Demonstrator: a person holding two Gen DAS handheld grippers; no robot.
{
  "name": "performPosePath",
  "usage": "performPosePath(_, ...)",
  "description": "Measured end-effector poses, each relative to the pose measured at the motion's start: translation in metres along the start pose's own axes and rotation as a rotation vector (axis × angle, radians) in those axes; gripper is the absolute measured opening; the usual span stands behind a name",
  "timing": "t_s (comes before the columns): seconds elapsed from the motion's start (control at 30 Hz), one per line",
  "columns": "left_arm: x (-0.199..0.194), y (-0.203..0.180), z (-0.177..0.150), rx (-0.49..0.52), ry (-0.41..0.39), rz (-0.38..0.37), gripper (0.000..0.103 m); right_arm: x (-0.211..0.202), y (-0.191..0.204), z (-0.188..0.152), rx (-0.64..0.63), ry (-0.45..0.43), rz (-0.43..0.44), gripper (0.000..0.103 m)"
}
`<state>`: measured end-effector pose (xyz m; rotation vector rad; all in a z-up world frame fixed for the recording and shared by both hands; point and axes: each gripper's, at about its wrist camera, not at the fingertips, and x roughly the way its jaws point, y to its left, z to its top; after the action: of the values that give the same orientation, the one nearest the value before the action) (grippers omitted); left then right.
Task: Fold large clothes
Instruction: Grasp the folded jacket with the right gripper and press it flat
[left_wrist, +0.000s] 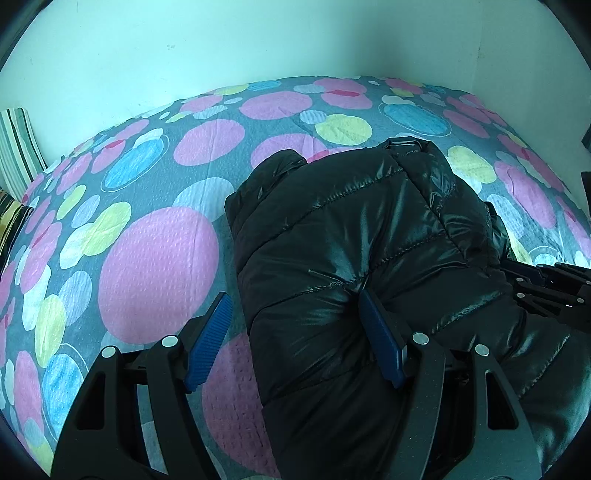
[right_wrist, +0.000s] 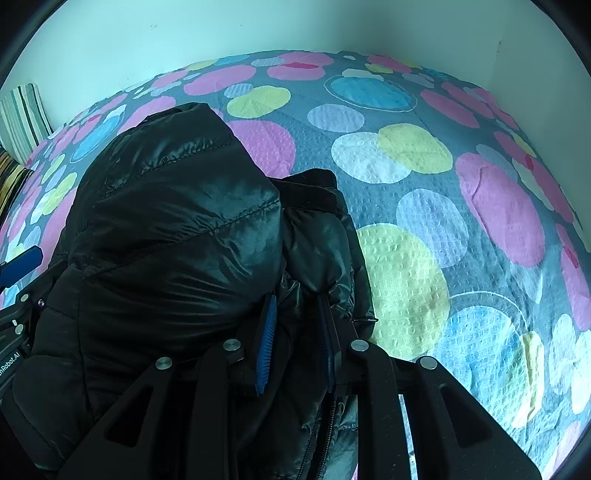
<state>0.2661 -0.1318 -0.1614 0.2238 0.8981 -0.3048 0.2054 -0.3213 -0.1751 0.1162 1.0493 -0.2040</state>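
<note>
Right wrist view: right gripper (right_wrist: 295, 314) pinches the black puffer jacket (right_wrist: 177, 229); left gripper (left_wrist: 295, 325) gapes astride its edge.

Both wrist cams close, angled down – share black puffer jacket (left_wrist: 351, 240) on dotted bedspread (right_wrist: 424, 206).
</note>
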Motion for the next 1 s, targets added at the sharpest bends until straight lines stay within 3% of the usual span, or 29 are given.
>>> performPosePath(0.13,-0.005,0.000,0.002,0.001,-0.011,0.007,0.071,-0.001,-0.001,-0.001,0.009,-0.010,0.004,0.021)
performPosePath(0.33,-0.044,0.017,-0.009,-0.045,-0.062,0.053,0.073,-0.004,-0.002,-0.002,0.020,-0.027,0.015,0.021)
performPosePath(0.57,-0.054,0.052,-0.046,-0.132,-0.005,0.063,0.073,-0.015,-0.003,-0.001,0.025,-0.050,0.025,0.021)
performPosePath(0.7,-0.057,0.057,-0.052,-0.151,0.006,0.080,0.073,-0.052,-0.004,0.003,0.026,-0.086,-0.004,0.025)
performPosePath(0.77,-0.064,0.056,-0.054,-0.152,-0.009,0.085,0.073,-0.085,-0.001,0.000,0.019,-0.141,-0.031,0.025)
performPosePath(0.87,-0.076,0.052,-0.057,-0.143,-0.036,0.096,0.073,-0.139,0.019,-0.013,-0.029,-0.220,-0.002,0.025)
performPosePath(1.0,-0.076,0.046,-0.061,-0.129,-0.027,0.077,0.074,-0.149,0.049,-0.032,-0.150,-0.199,0.000,0.025)
